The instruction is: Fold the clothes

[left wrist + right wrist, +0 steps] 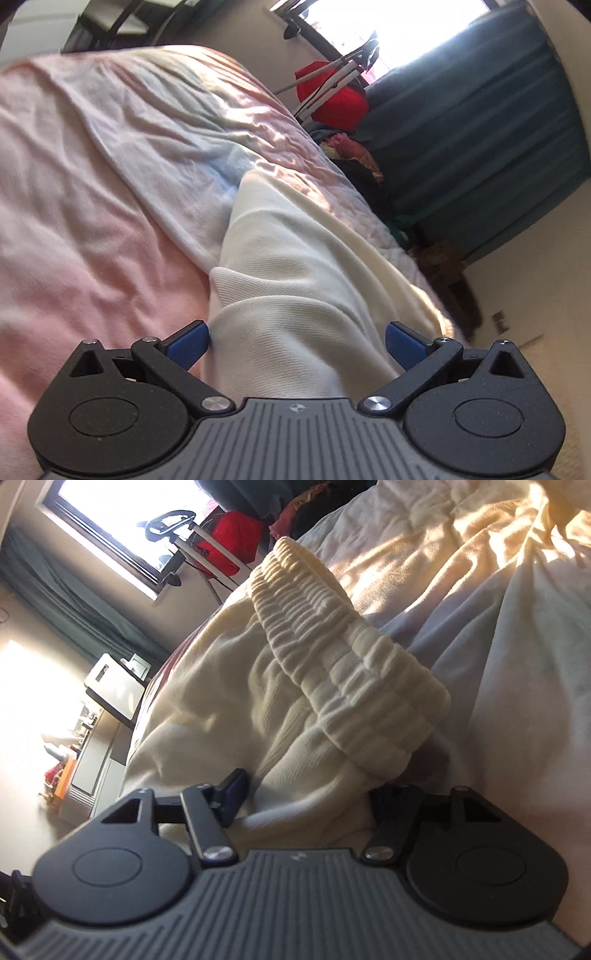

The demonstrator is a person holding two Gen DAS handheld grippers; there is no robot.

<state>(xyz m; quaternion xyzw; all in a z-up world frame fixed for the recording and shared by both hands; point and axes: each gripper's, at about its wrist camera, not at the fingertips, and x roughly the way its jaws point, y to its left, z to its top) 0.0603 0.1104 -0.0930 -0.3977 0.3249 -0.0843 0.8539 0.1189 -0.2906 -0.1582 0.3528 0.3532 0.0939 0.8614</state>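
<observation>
Nearest the left wrist camera, the left gripper (295, 345) had its blue pads (186, 347) spread wide, with a fold of the cream garment (295, 280) lying in the gap between them; the cloth brushed the inner face of the left pad, but nothing was pinched. From there the ribbed cream fabric ran forward across the bed, lying over a pink blanket (74, 229) and a pale quilted cover (229, 122) streaked with sunlight. In the right wrist view, the right gripper (306, 799) also sat against the same cream garment (221, 709): its one visible blue pad (234, 794) touched the cloth, while the other finger was hidden beneath the fabric, so whether the jaws were gripping it could not be told. Just ahead of that gripper rose the garment's gathered elastic waistband (332, 657), bunched and tilted up off the bed. Past it spread the rumpled, sunlit bedding (480, 572). Farther off stood a red bag (225, 541) on a white frame, a heap of dark clothes, teal curtains (480, 129) and a bright window (122, 513).
</observation>
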